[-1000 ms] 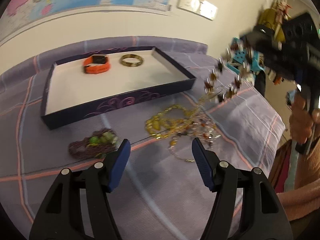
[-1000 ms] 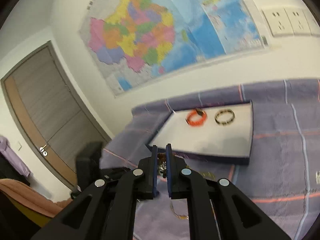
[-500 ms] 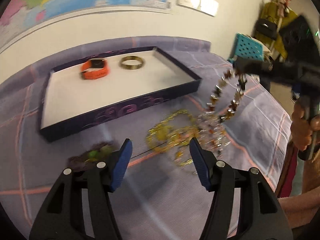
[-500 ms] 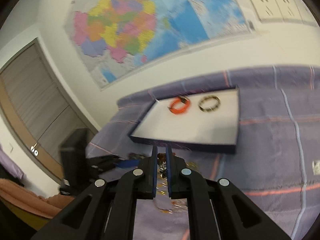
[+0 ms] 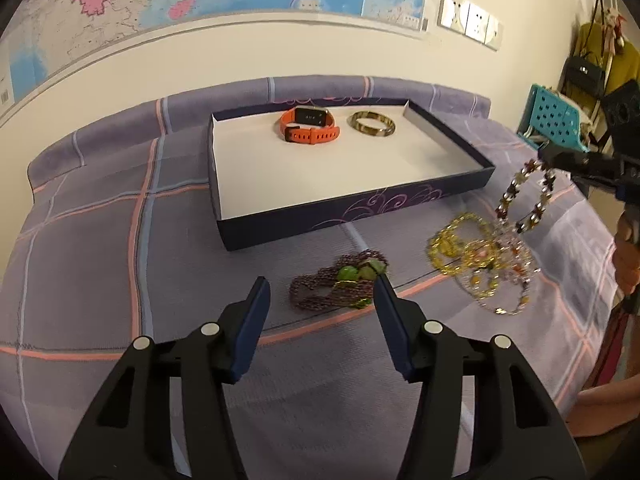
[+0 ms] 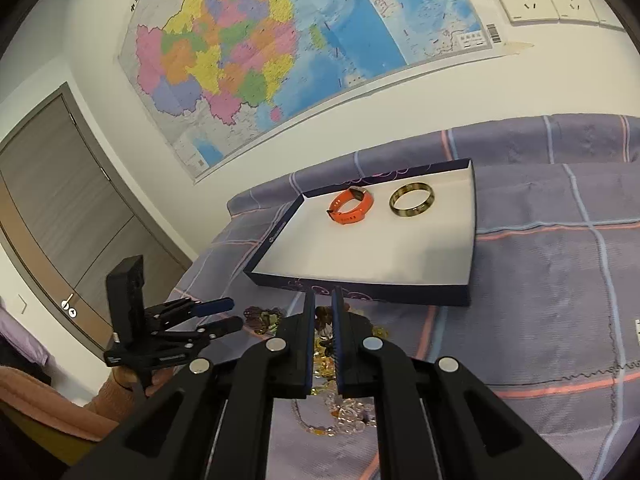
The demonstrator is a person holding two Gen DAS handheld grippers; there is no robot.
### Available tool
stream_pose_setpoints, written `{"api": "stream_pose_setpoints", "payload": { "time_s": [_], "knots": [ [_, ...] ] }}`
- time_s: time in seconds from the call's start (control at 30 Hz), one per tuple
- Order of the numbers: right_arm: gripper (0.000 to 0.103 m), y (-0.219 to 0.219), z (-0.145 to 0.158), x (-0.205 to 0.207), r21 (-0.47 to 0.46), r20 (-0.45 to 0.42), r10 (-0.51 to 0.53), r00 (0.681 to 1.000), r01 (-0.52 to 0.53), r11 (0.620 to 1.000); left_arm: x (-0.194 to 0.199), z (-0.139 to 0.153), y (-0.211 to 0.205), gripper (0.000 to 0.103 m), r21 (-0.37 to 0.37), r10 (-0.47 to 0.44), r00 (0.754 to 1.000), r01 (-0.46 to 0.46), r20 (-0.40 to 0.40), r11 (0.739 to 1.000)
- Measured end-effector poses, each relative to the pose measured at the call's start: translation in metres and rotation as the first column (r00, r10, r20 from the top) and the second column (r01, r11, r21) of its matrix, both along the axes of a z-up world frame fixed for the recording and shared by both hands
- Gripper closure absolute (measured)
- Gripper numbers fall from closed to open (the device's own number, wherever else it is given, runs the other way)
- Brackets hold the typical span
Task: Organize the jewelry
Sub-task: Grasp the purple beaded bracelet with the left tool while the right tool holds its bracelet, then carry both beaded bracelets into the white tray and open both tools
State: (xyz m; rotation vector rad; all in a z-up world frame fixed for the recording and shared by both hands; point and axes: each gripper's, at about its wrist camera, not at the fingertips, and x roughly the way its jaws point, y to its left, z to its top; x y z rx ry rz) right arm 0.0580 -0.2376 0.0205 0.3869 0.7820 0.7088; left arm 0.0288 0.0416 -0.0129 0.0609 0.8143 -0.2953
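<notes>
A dark blue tray (image 5: 360, 210) with a white floor holds an orange watch band (image 5: 309, 125) and a gold bangle (image 5: 372, 125); both show in the right wrist view too, the band (image 6: 352, 207) left of the bangle (image 6: 412, 200). My left gripper (image 5: 320, 292) is open, just in front of a purple and green beaded piece (image 5: 340, 286). My right gripper (image 6: 322, 300) is shut on a brown and gold bead bracelet (image 5: 524, 196) that hangs above a tangle of gold and clear bead strands (image 5: 476, 256).
The purple checked cloth (image 5: 120, 240) covers the table, with its edge at the right. A teal plastic stool (image 5: 554, 116) stands beyond it. A map hangs on the wall (image 6: 280, 48) and a door (image 6: 52, 184) is at the left.
My right gripper has carried the hanging bracelet down and toward the tray's near right corner. My left gripper has swung left, from the gold tangle to the purple and green piece.
</notes>
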Motion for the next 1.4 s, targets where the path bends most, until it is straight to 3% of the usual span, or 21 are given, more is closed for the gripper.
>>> {"api": "stream_pose_setpoints", "payload": {
  "time_s": [0.2,0.27,0.3,0.4,0.57,0.83,1.03,1.4],
  "knots": [
    [0.097,0.005,-0.004,0.002,0.009,-0.015,0.016,1.000,-0.016,1.000,0.017,-0.012,0.002,0.052,0.016,0.005,0.998,-0.004,-0.070,1.000],
    [0.096,0.006,-0.005,0.002,0.009,-0.020,0.017,1.000,-0.017,1.000,0.019,-0.014,0.003,0.069,-0.001,0.001,0.996,-0.001,-0.087,1.000],
    [0.096,0.006,-0.006,0.003,0.013,-0.023,0.019,1.000,-0.019,1.000,0.020,-0.015,0.005,0.084,-0.013,-0.004,0.995,0.002,-0.099,1.000],
    [0.096,0.006,-0.008,0.004,0.017,-0.028,0.021,0.999,-0.021,1.000,0.020,-0.014,0.006,0.095,-0.021,-0.004,0.995,0.002,-0.098,1.000],
    [0.096,0.006,-0.006,0.004,0.018,-0.020,0.020,1.000,-0.020,1.000,0.014,0.001,0.009,0.097,-0.062,-0.012,0.998,0.008,-0.065,0.998],
    [0.096,0.007,0.005,0.004,0.025,0.008,0.025,1.000,-0.025,0.999,0.005,0.049,0.000,0.097,-0.130,-0.070,0.997,0.075,0.041,0.989],
    [0.096,0.012,0.014,0.006,0.038,0.031,0.044,0.999,-0.045,0.998,0.002,0.075,-0.010,0.097,-0.137,-0.095,0.990,0.109,0.108,0.985],
    [0.096,0.023,0.030,0.027,0.023,0.076,0.056,0.996,-0.058,0.998,0.023,0.080,-0.013,0.097,-0.131,-0.070,0.991,0.084,0.113,0.988]
  ]
}}
